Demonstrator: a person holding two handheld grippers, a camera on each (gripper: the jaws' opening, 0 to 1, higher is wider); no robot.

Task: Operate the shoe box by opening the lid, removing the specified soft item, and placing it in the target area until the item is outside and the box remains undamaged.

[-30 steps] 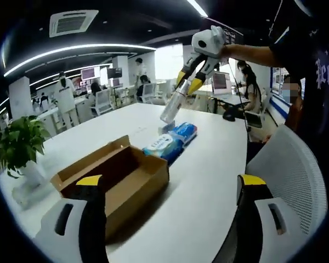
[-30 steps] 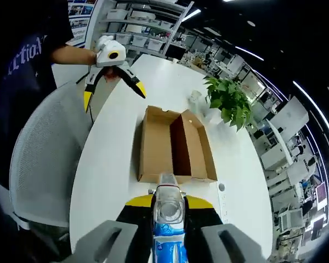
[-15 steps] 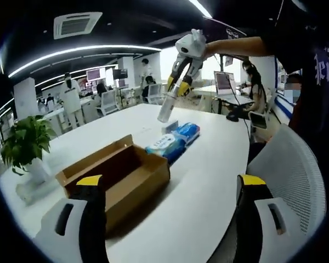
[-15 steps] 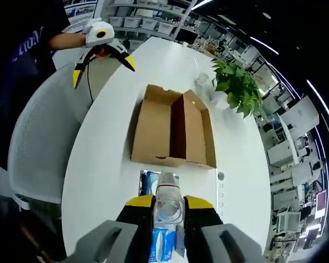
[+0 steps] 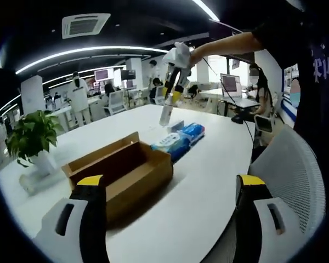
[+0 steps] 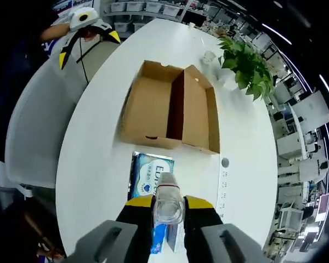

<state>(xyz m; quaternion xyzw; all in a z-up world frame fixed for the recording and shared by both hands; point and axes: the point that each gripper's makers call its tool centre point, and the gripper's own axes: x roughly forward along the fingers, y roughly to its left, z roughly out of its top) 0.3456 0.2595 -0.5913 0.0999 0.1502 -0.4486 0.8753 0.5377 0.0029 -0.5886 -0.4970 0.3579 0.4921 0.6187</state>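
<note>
The left claw (image 5: 167, 203) hangs with jaws apart, empty, over the bench (image 5: 208, 181). At its eleven o'clock sits the open shoe box (image 5: 123, 172); the soft tissue pack (image 5: 178, 141), light and squashy, lies just beyond. The right claw (image 6: 168, 205) is clamped on a clear bottle (image 6: 168, 200), rigid and likely slick, best gripped mid-body.

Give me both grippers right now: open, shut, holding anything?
Left gripper: open, empty, near the open shoe box.
Right gripper: shut on a clear bottle, above the blue tissue pack.
</note>
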